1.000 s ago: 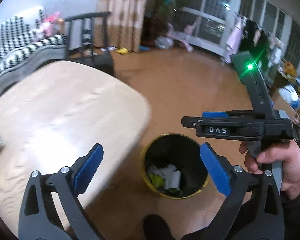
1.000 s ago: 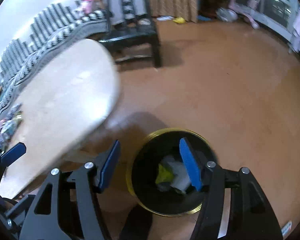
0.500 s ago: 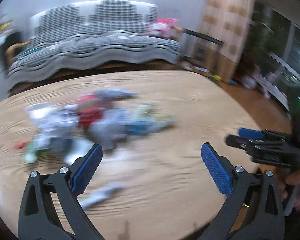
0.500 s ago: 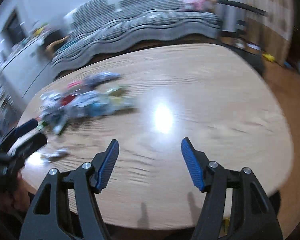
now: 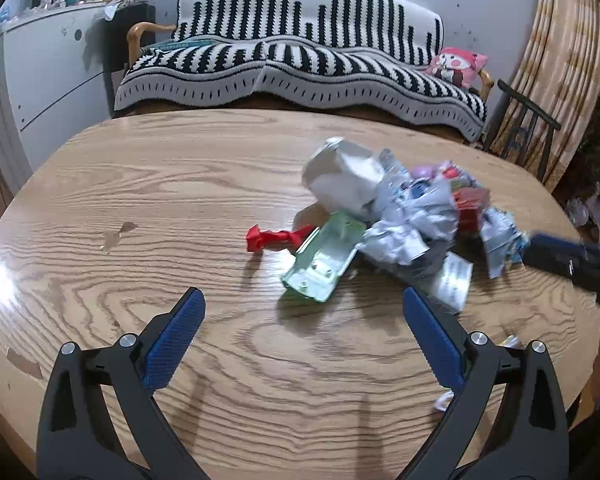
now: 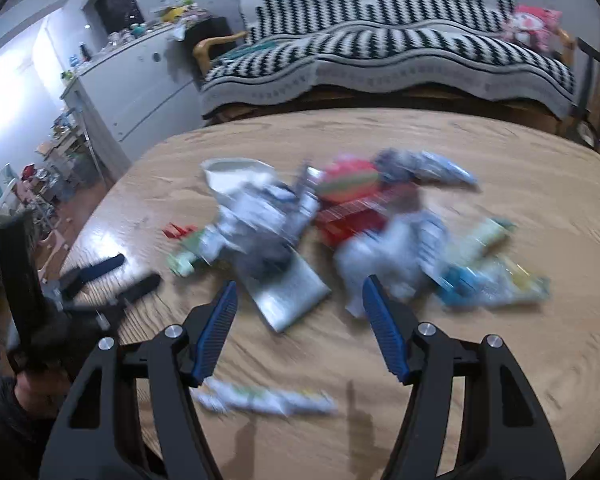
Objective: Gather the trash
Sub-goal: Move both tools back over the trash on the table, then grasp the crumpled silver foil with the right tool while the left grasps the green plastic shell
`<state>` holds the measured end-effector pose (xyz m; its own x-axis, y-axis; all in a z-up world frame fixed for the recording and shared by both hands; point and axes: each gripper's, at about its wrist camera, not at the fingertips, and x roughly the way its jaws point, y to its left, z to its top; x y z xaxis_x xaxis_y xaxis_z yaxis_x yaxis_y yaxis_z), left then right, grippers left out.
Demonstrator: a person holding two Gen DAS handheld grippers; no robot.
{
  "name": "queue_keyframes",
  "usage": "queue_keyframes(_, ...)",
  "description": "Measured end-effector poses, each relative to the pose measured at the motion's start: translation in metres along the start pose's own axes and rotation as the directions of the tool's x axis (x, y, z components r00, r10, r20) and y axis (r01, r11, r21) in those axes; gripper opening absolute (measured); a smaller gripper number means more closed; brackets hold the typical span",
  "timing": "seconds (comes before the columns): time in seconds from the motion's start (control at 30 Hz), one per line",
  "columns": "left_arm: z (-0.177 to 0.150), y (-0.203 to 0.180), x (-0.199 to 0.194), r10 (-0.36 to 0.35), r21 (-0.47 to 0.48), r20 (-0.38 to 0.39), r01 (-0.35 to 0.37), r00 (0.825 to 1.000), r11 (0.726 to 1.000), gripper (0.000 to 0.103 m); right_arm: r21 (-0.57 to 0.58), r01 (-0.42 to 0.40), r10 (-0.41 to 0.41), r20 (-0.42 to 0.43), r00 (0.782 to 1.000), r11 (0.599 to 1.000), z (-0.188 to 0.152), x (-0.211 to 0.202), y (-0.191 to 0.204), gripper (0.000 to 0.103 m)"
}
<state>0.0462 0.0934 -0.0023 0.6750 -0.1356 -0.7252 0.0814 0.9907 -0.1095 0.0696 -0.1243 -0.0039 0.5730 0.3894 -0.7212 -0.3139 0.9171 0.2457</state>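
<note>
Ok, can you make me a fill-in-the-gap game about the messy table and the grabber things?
1. The pile of trash lies on a wooden ____.
2. The twisted wrapper at the left edge of the pile is coloured ____.
3. The left gripper holds nothing; its jaws stand ____.
4. Behind the table is a sofa with a black and white ____ cover.

Missing words: table; red; open; striped
</note>
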Motion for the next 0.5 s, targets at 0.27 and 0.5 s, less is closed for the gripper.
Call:
queue_keyframes(0.27, 0.007, -0.001, 0.028, 0.009, 0.073, -0.019, -0.008, 1.0, 0.997, 0.096, -0.09, 0.014, -0.014, -0.001, 1.0, 0.996, 0.036, 0.054, 0.043, 0.051)
queue_keyframes(0.5, 0.012, 0.001, 0.046, -0.006, 0.079, -0.024, 0.008, 1.0, 0.997, 0.094, -0.102, -0.024, 0.029, 0.048, 0.998, 0.995, 0.042, 0.049, 0.048, 0.029)
